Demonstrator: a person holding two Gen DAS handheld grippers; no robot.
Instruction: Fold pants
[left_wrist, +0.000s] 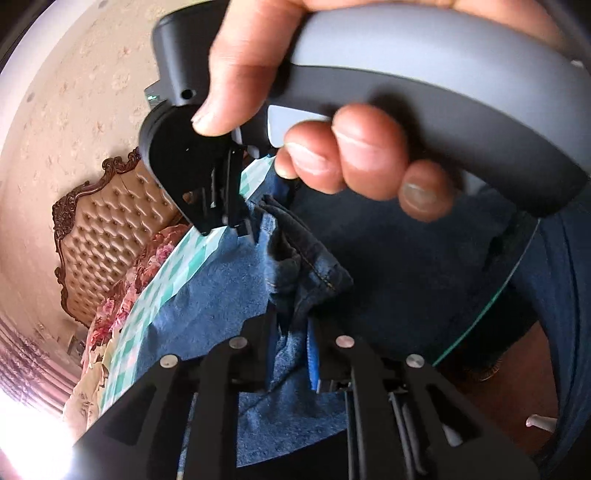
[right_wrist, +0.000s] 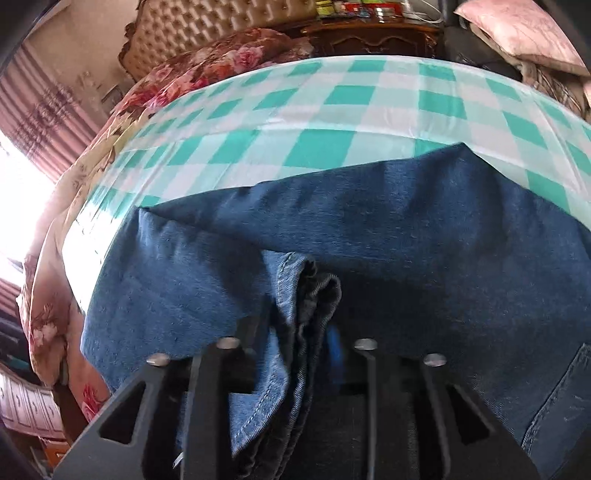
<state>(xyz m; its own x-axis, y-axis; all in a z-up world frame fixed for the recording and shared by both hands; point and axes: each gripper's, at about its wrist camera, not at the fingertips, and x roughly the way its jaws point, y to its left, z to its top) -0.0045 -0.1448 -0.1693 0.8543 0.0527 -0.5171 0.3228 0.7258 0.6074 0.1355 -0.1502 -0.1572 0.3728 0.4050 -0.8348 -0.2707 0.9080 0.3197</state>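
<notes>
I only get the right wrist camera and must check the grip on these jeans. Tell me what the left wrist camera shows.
Observer: The left gripper has a bunch of the jeans pinched between its fingers.
Operator: Report on my right gripper from there.
Observer: A hand wraps its grey handle. The right gripper has its tip at a folded edge of the jeans, beside the checked cloth.
Operator: Describe the side nearest the person.
Observer: A glass edge curves along the right of that view, beyond the jeans.
</notes>
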